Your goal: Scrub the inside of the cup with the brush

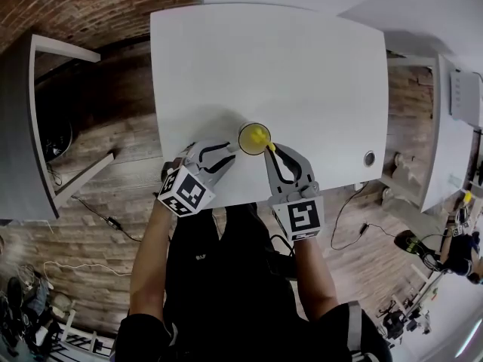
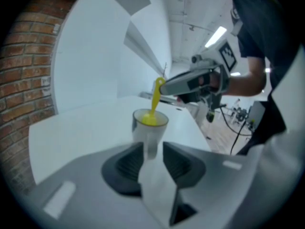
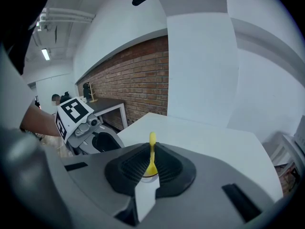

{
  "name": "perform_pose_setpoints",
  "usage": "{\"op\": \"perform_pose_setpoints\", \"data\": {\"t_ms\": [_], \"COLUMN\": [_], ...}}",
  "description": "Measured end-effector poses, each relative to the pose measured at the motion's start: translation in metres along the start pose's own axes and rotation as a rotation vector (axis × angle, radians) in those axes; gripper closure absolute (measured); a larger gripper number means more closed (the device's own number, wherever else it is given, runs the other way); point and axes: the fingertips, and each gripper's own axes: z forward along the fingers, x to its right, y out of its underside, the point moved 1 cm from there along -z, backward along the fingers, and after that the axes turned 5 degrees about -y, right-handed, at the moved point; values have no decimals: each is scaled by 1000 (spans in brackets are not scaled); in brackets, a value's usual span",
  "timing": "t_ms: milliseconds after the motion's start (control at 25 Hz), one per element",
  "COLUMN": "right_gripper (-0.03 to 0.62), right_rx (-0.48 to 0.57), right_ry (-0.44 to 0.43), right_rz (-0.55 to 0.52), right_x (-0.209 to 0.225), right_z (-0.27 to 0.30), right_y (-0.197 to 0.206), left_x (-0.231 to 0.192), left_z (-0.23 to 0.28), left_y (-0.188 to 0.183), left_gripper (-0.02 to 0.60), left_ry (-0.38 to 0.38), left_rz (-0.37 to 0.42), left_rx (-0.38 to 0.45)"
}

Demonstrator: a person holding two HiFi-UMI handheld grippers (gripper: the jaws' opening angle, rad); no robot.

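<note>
A clear cup [image 1: 254, 138] stands upright near the front edge of the white table [image 1: 302, 59]. A yellow brush [image 1: 260, 136] sits inside it. My right gripper [image 1: 270, 148] is shut on the brush's handle; in the right gripper view the handle [image 3: 152, 152] rises between the close-set pads of this gripper [image 3: 151, 162]. My left gripper [image 1: 230, 154] sits just left of the cup. In the left gripper view the cup [image 2: 149, 126] stands at the tips of this gripper [image 2: 152, 150], whose jaws are apart with a slim gap to the cup's base.
A round cable hole [image 1: 369, 158] lies near the table's front right corner. A grey desk [image 1: 23, 127] stands to the left and a white unit [image 1: 441, 134] to the right. Cables [image 1: 106, 219] trail over the wooden floor.
</note>
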Motion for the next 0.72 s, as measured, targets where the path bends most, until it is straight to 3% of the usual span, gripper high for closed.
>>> {"op": "perform_pose_setpoints", "data": {"t_ms": [440, 720], "right_gripper": [566, 566], "right_rx": [18, 43], "right_ry": [8, 15], "right_rz": [14, 40], "right_x": [-1, 0], "right_z": [-13, -22], "right_y": [-9, -20], "left_x": [5, -3], "left_z": [-20, -43], "left_y": [-22, -52], "left_gripper": [465, 468], "left_ry": [-7, -91], "left_rz": [-8, -29], "left_rx": [45, 132]}}
